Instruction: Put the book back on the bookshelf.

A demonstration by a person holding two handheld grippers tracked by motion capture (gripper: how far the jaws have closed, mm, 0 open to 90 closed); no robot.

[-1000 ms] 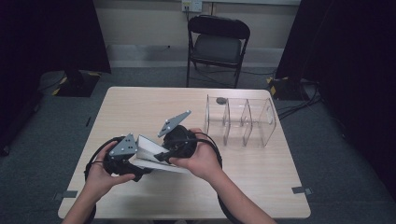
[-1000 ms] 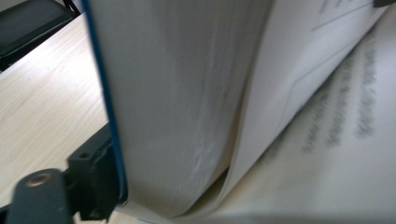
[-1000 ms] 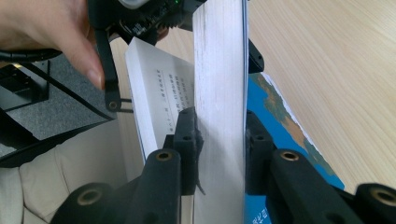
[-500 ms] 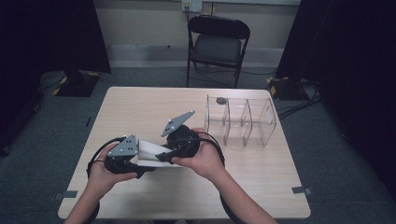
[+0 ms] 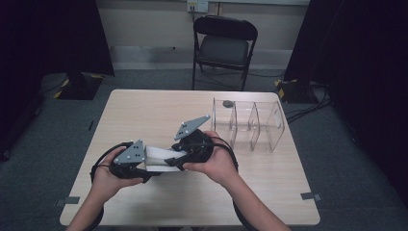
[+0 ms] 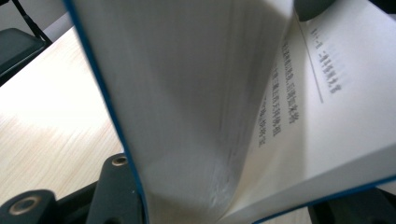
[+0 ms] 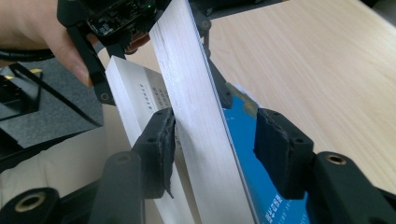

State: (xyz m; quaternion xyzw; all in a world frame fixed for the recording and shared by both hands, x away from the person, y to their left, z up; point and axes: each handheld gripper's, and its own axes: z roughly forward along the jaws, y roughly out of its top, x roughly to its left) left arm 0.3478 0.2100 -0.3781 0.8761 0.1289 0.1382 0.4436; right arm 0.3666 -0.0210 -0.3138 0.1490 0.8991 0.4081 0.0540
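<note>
A clear plastic organizer with three compartments stands on the far right part of the light wooden table. A small dark round object sits at the organizer's left rear corner. Behind the table, a black folding chair stands on the grey carpet, facing the table. Cables trail across the floor at the right.

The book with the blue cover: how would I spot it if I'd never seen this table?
Start at the light wooden table and look at its near edge, where two hands meet. Between them lies the blue-covered paperback book, spread open with white printed pages. Its only neighbour, the clear plastic divided box, stands apart at the far right and is see-through.
</note>
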